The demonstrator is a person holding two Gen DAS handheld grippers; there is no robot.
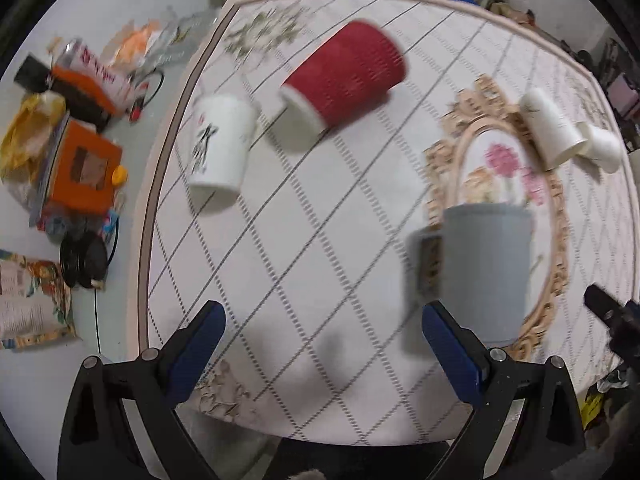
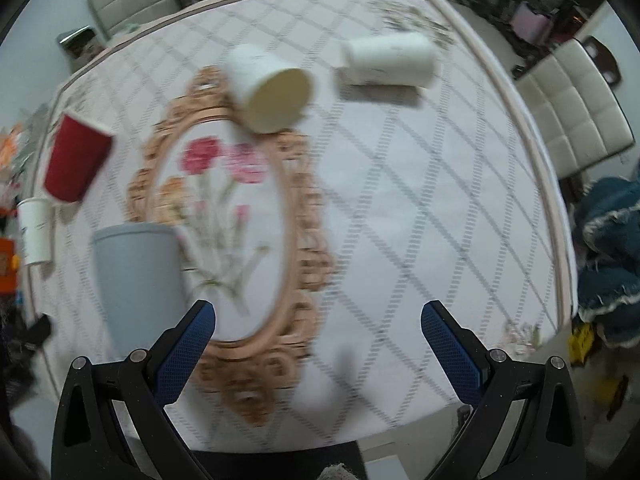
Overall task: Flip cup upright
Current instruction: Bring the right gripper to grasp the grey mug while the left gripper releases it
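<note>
Several cups sit on a quilted white table mat (image 1: 320, 240). A red ribbed cup (image 1: 346, 78) lies on its side at the far middle; it also shows in the right wrist view (image 2: 76, 158). A white printed cup (image 1: 220, 146) stands to its left. A grey mug (image 1: 486, 268) stands near my left gripper's right finger and shows in the right wrist view (image 2: 138, 284). Two white cups (image 2: 272, 92) (image 2: 390, 60) lie on their sides. My left gripper (image 1: 324, 344) is open and empty. My right gripper (image 2: 318, 344) is open and empty over the mat's front.
Boxes, bags and a cable clutter the surface left of the mat (image 1: 80, 152). Padded white chairs (image 2: 576, 108) stand at the right and far side. A blue denim cloth (image 2: 612, 264) lies at the right edge. The other gripper's tip (image 1: 608, 312) shows at the right.
</note>
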